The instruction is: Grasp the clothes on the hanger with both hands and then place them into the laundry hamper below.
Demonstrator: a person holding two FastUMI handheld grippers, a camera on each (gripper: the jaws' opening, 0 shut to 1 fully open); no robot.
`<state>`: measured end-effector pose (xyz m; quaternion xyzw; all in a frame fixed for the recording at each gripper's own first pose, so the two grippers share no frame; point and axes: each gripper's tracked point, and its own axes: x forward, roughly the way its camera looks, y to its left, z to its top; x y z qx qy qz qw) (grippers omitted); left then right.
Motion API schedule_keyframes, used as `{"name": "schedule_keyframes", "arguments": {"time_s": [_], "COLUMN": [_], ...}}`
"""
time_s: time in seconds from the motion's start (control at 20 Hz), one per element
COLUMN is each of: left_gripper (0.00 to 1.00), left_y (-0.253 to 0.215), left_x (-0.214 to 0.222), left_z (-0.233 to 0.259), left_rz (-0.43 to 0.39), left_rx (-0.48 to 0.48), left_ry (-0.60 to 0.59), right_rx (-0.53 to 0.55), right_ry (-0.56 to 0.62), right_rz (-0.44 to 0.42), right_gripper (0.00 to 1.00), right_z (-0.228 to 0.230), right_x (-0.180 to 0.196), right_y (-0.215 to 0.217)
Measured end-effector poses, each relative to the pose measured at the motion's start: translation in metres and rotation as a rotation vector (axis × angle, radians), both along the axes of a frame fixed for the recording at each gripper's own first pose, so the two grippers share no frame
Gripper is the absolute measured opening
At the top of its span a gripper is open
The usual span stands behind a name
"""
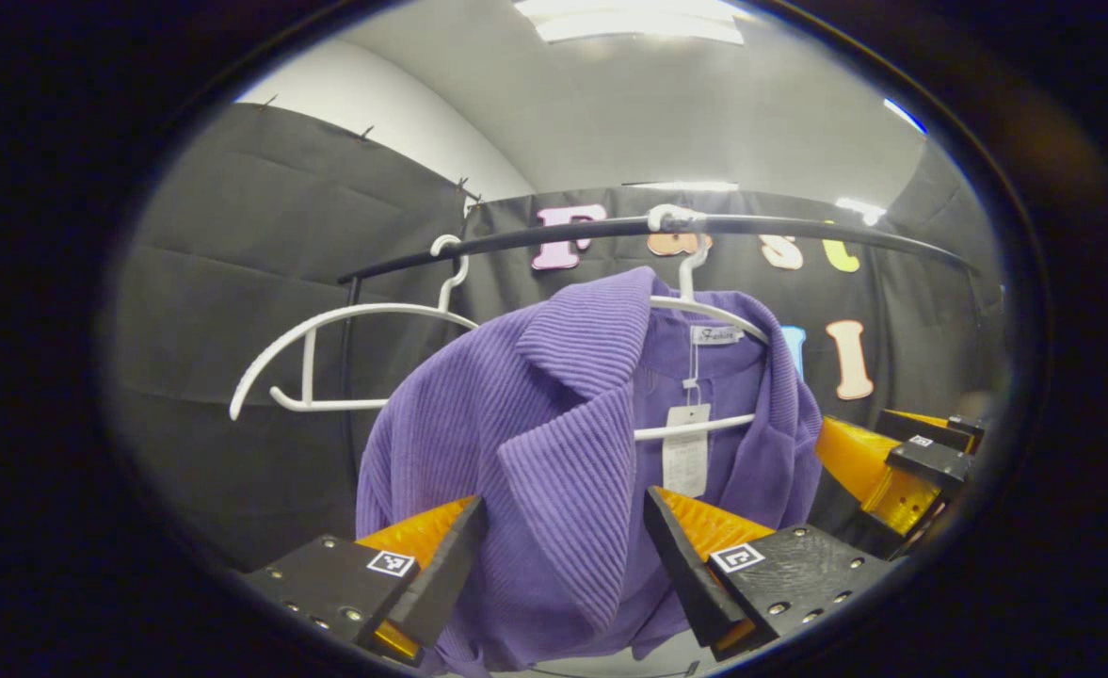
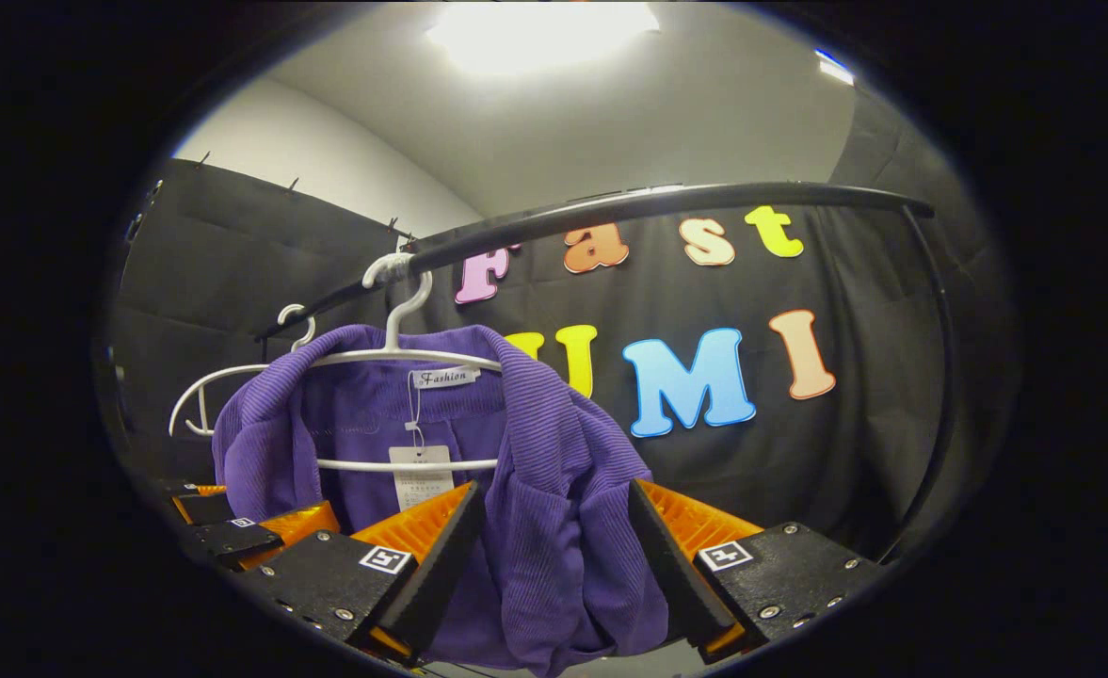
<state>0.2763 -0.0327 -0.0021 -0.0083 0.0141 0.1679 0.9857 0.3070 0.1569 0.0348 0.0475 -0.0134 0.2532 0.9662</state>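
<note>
The purple jacket (image 1: 554,443) is a soft ribbed cloth, corduroy-like, with fine parallel ridges and a matt nap; in the right gripper view the same ribbing runs down its front panel (image 2: 554,527). A paper hang tag (image 1: 685,450) dangles inside the collar on a thin string, flat and matt, and a small woven label (image 1: 715,335) is sewn at the neck. The jacket's hanger (image 1: 704,311) and the empty hanger (image 1: 328,358) look like smooth white plastic with a slight sheen. The clothes rail (image 1: 610,229) is a dark, smooth tube, apparently metal, with a faint gloss along its top.
</note>
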Motion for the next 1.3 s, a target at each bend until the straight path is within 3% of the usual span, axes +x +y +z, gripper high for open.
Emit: {"name": "schedule_keyframes", "arguments": {"time_s": [0.25, 0.35, 0.45, 0.5, 0.75, 0.8, 0.85, 0.95, 1.0, 1.05, 1.1, 1.15, 1.3], "left_gripper": [0.97, 0.86, 0.84, 0.78, 0.84, 0.84, 0.7, 0.4, 0.28, 0.29, 0.29, 0.14, 0.09], "left_y": [0.006, 0.015, 0.017, 0.019, 0.02, 0.018, 0.02, 0.017, 0.017, 0.024, 0.029, 0.028, 0.029], "left_x": [0.008, 0.008, 0.007, 0.008, 0.01, 0.01, 0.008, 0.01, 0.009, 0.004, 0.003, 0.003, 0.006], "left_z": [-0.004, -0.006, -0.007, -0.007, -0.008, -0.008, -0.009, -0.011, -0.009, -0.007, -0.003, -0.001, 0.002], "left_rz": [0.031, 0.05, 0.056, 0.059, 0.067, 0.064, 0.077, 0.05, 0.035, 0.066, 0.082, 0.065, 0.054], "left_rx": [0.018, 0.041, 0.053, 0.056, 0.082, 0.088, 0.092, 0.072, 0.066, 0.069, 0.065, 0.054, 0.053], "left_ry": [-0.005, 0.002, 0.008, 0.011, 0.028, 0.033, 0.03, 0.022, 0.019, 0.006, -0.009, -0.018, -0.027], "right_rx": [0.012, 0.032, 0.047, 0.044, 0.018, 0.009, 0.004, 0.018, 0.022, 0.017, 0.018, 0.028, 0.039], "right_ry": [0.07, 0.111, 0.128, 0.136, 0.152, 0.148, 0.149, 0.163, 0.158, 0.134, 0.108, 0.086, -0.007], "right_rz": [0.025, 0.037, 0.033, 0.025, -0.009, -0.018, -0.024, 0.003, 0.004, -0.024, -0.04, -0.026, -0.039], "right_gripper": [0.94, 0.94, 0.94, 0.94, 0.95, 0.89, 0.84, 0.61, 0.41, 0.31, 0.1, 0.06, 0.02], "right_z": [-0.023, -0.032, -0.038, -0.043, -0.056, -0.056, -0.057, -0.057, -0.057, -0.053, -0.048, -0.042, -0.02], "right_x": [0.026, 0.032, 0.04, 0.044, 0.06, 0.062, 0.063, 0.056, 0.056, 0.058, 0.06, 0.059, 0.057], "right_y": [0.023, 0.033, 0.039, 0.04, 0.047, 0.045, 0.044, 0.053, 0.053, 0.045, 0.038, 0.038, 0.026]}}
